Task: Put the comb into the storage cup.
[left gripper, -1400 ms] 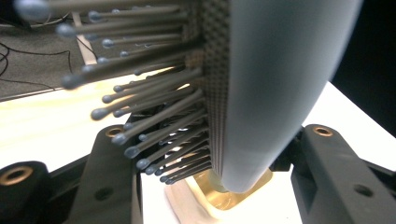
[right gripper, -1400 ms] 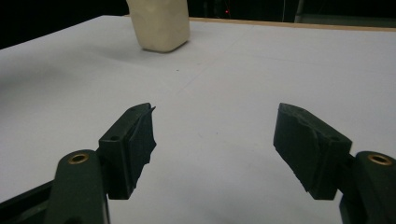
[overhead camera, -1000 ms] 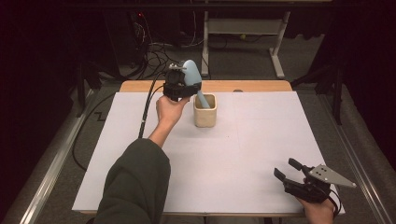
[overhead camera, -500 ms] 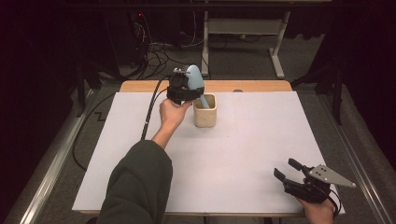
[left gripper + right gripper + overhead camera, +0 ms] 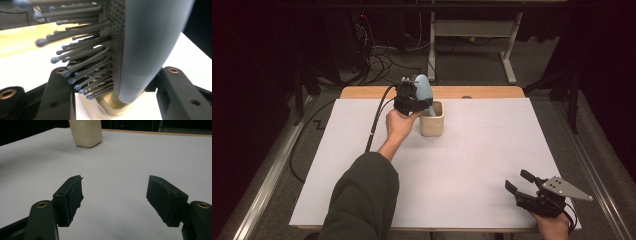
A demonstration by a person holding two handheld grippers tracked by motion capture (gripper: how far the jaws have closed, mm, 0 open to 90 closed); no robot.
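1. Your left gripper (image 5: 416, 98) is clamped on the blue hairbrush (image 5: 424, 90), its handle dipping into the beige cup (image 5: 432, 123).
2. You look mid-placement; next, lower it straight and release.
3. Your right gripper (image 5: 527, 189), well apart from the cup, rests with jaws apart, holding nothing.

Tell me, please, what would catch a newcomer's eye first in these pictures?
First, the pale blue hairbrush clamped in the left hand-held gripper at the far side of the table, its handle end dipping into the beige cup. In the left gripper view its ball-tipped bristles loom huge. Next, the right hand-held gripper at the table's near right corner, jaws spread wide over the bare white table cover, holding nothing.
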